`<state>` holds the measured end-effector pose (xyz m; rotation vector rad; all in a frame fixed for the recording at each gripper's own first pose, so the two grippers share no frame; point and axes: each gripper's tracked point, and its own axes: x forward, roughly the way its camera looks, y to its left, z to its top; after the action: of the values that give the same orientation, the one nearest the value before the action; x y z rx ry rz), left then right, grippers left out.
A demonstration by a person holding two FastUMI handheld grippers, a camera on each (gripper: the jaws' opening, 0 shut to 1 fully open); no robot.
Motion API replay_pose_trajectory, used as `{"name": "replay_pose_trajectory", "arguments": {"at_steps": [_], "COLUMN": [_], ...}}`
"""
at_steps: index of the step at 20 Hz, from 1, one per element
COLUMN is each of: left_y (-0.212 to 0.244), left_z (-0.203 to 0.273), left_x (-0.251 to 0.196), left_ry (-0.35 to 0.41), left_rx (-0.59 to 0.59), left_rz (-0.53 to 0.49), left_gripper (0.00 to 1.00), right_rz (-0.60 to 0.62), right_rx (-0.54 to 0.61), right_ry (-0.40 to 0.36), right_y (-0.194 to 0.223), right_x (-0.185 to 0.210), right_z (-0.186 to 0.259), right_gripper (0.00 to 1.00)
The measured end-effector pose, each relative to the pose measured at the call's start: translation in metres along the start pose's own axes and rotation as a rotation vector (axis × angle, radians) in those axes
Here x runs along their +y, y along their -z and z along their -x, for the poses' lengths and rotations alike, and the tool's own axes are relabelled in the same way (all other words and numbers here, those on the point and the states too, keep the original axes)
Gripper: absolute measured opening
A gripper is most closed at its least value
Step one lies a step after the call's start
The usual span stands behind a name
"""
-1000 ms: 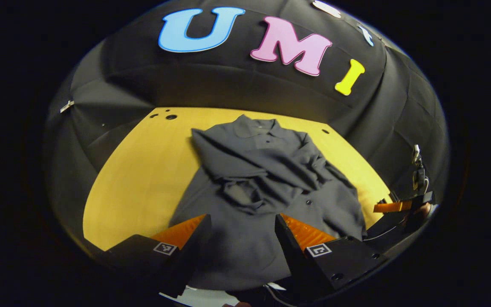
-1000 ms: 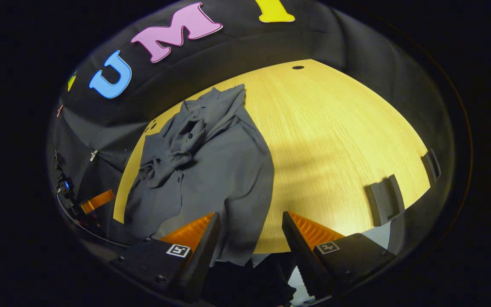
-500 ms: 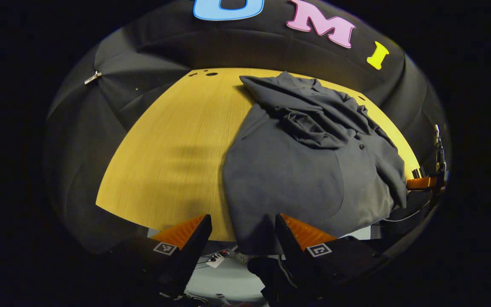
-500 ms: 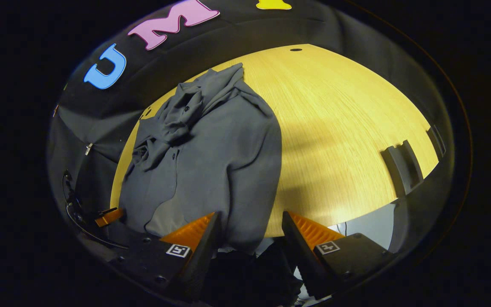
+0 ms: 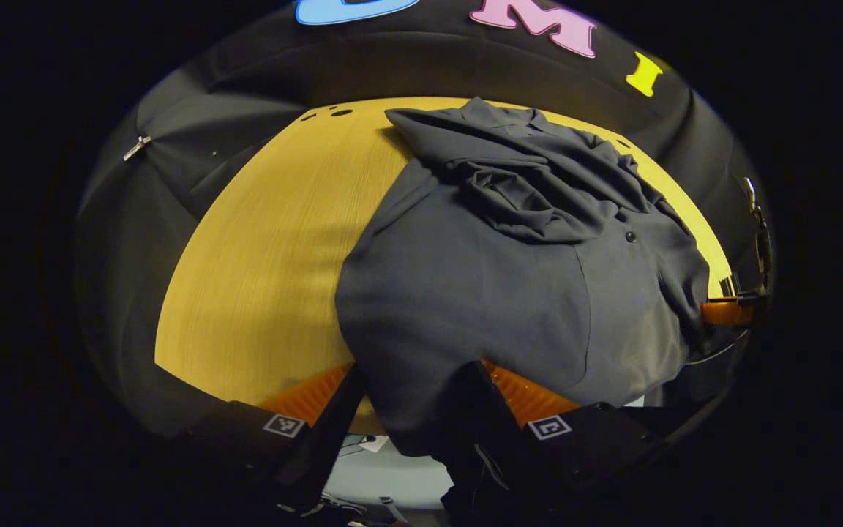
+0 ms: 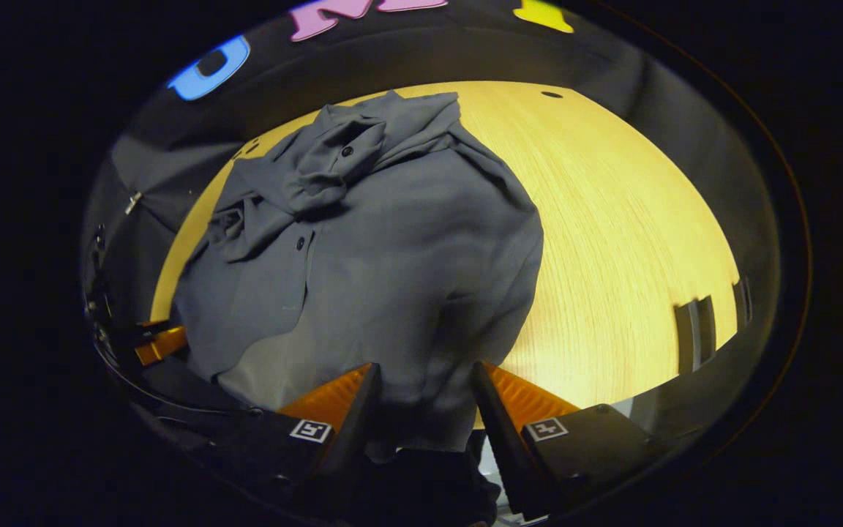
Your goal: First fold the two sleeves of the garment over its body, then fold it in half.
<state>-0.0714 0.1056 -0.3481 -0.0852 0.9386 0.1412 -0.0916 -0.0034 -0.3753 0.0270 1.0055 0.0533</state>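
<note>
- The left hand-held gripper [image 5: 410, 399] sits at the near edge of the counter [image 5: 260, 241], its fingers spread apart, with the hem of the garment [image 5: 480, 285] lying between them; the cloth drapes over the edge there, and I cannot tell whether either finger touches it.
- The right hand-held gripper [image 6: 421, 399] is likewise parted, the garment's [image 6: 392, 271] hanging hem between its fingers, no clamp on the cloth visible.
- In the left gripper view, the right hand-held gripper appears at the far right edge, beside the garment's other bottom corner.
- The grey buttoned garment lies flat on the yellow wooden counter [image 6: 612, 234], collar towards the booth wall.
- Both sleeves [image 5: 531, 197] are bunched over the upper chest in a crumpled heap.
- Two dark upright brackets [image 6: 696, 333] stand at the counter's right edge in the right gripper view.
</note>
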Motion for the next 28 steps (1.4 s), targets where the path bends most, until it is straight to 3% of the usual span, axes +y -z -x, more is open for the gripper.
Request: {"name": "replay_pose_trajectory", "arguments": {"at_steps": [1,3,5,7,8,9,14,21,28], "left_y": [-0.003,-0.010,-0.023,-0.030,-0.033,-0.041,-0.103,-0.233,-0.337], "left_z": [-0.001,-0.006,-0.012,-0.014,-0.015,-0.014,0.018,0.072,0.053], "left_x": [-0.010,-0.023,-0.032,-0.034,-0.034,-0.036,-0.038,-0.033,-0.020], "left_ry": [0.025,0.081,0.130,0.149,0.151,0.163,0.169,0.204,0.139], "left_rx": [0.003,-0.024,-0.073,-0.064,-0.050,-0.057,-0.188,-0.446,-0.578], "left_rz": [-0.033,-0.121,-0.159,-0.159,-0.142,-0.114,-0.069,0.092,0.027], "left_gripper": [0.93,0.62,0.27,0.13,0.10,0.06,0.06,0.05,0.05], "right_rz": [0.053,0.084,0.054,-0.037,-0.068,-0.081,-0.111,-0.191,-0.108], "right_rx": [-0.008,-0.042,-0.047,-0.050,-0.049,-0.060,-0.214,-0.504,-0.620], "right_ry": [0.018,-0.029,-0.064,-0.110,-0.129,-0.137,-0.158,-0.182,-0.161], "right_y": [-0.001,-0.005,-0.010,-0.018,-0.020,-0.023,-0.078,-0.218,-0.336], "right_x": [0.002,0.016,0.015,0.020,0.020,0.019,0.017,0.003,-0.001], "right_z": [-0.002,-0.006,-0.009,-0.013,-0.012,-0.010,0.027,0.081,0.067], "right_gripper": [0.80,0.71,0.43,0.19,0.07,0.06,0.05,0.05,0.05]}}
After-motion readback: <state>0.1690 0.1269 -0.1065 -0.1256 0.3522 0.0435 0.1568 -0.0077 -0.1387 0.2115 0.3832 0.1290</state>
